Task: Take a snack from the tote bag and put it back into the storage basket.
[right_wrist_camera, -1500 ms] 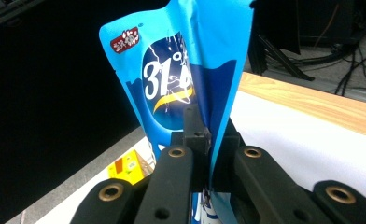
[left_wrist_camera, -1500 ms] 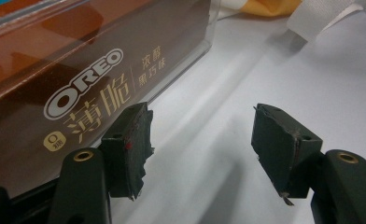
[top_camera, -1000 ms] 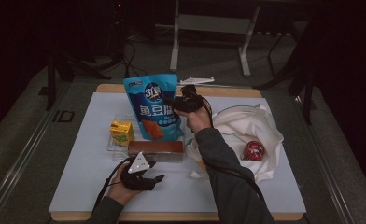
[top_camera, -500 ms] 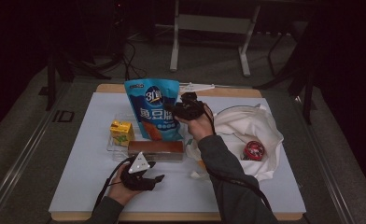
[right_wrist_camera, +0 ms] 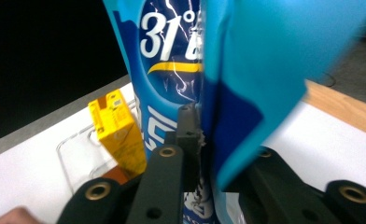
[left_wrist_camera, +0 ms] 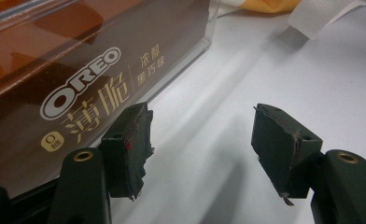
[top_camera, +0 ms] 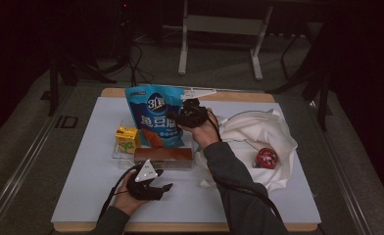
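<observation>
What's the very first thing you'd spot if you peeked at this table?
A tall shiny blue snack bag stands upright in a clear plastic tray at the middle of the white table, with the right gripper at its edge, jaws just easing open. Beside it stands a small yellow drink carton, and a red round tin lies in the white cloth bag at right.

Dark grey-green sleeves are worn on both forearms. The left tongs (top_camera: 166, 186) are black, topped by a grey three-cornered plate, with a black cable trailing from them. Brass-ringed screw holes and worn, frayed black pads (left_wrist_camera: 130, 144) are seen on the jaws. The right tongs (top_camera: 176, 121) are likewise black.
</observation>
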`<state>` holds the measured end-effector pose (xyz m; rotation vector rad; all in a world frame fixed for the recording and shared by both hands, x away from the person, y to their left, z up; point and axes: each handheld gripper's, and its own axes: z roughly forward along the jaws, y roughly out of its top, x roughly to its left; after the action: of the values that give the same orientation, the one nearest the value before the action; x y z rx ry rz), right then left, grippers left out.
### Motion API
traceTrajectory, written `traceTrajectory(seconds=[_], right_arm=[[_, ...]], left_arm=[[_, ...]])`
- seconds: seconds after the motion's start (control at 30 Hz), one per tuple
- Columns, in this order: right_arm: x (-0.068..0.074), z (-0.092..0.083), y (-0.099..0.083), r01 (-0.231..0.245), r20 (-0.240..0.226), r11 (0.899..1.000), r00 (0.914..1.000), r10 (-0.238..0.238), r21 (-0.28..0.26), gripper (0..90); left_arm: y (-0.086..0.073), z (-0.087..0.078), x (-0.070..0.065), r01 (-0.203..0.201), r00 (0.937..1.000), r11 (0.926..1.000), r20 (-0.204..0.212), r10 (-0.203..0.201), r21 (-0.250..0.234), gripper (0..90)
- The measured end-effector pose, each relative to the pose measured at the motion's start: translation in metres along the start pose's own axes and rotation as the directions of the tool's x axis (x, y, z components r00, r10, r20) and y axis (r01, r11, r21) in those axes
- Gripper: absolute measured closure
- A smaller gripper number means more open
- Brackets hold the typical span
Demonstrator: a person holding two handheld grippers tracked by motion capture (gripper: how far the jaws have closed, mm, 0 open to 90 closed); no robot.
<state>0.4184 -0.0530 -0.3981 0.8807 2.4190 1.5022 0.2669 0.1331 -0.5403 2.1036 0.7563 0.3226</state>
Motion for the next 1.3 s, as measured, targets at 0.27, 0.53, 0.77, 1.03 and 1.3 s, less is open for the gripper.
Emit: traceTrajectory(seconds=[0.27,0.53,0.77,1.03,1.3], right_arm=[[-0.003,-0.022,-0.001,0.067,0.0,0.997,0.9978,-0.067,0.036,69.4],[-0.002,-0.039,-0.015,0.128,0.004,0.985,0.9916,-0.129,0.117,64.8],[-0.006,-0.035,-0.024,0.131,0.048,0.973,0.9886,-0.142,0.191,71.8],[-0.009,-0.018,-0.031,0.104,0.091,0.956,0.9868,-0.134,0.273,80.7],[-0.009,-0.007,-0.036,0.089,0.134,0.944,0.9814,-0.137,0.318,86.4]], left_arm=[[0.0,0.0,0.001,0.011,0.9999,0.9999,0.001,-0.011,-0.003,37.5],[0.0,0.0,0.001,0.012,0.9999,0.9999,0.002,-0.012,-0.002,37.5],[0.0,0.001,0.001,0.014,0.9999,0.9999,0.001,-0.014,0.0,37.5],[0.0,0.0,0.001,0.009,1.0,1.0,0.001,-0.009,0.0,37.5],[0.0,0.001,0.001,0.011,0.9999,0.9999,0.001,-0.011,-0.001,37.5]])
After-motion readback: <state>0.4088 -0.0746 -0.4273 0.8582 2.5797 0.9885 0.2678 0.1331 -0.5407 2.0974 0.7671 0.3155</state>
